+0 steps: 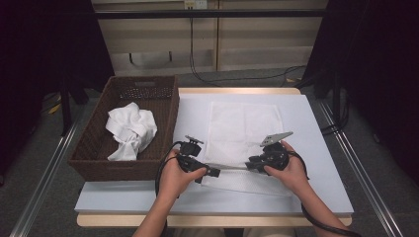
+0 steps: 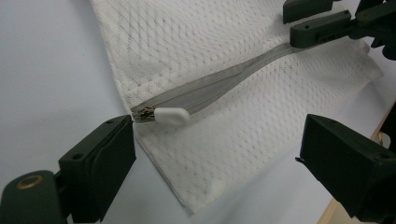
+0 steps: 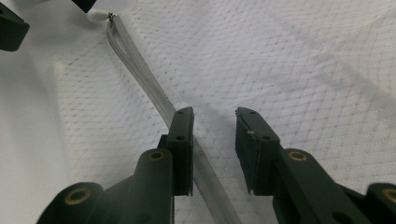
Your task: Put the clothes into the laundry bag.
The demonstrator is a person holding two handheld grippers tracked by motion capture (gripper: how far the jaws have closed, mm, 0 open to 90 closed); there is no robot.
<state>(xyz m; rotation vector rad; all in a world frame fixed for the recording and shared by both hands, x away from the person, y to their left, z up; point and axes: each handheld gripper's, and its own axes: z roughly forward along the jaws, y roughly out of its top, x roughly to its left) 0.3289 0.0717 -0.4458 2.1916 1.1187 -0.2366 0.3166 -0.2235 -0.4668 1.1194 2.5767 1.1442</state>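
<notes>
Between the spread left tongs [image 2: 217,163], zipper pull [image 2: 171,115] of mesh bag [image 2: 224,42], right tongs [image 3: 214,154] parted astride the zipper [image 3: 140,70]

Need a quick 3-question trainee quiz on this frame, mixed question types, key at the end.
1. True or false: the left gripper is shut on the white zipper pull.
2. Where does the crumpled white cloth lie? A) in the wicker basket B) on the mesh bag C) on the floor
3. Fill in: the right gripper has its open jaws at the bag's grey ____.

Key: 1 false, the jaws are open and the pull lies between them; 2 A; 3 zipper.
</notes>
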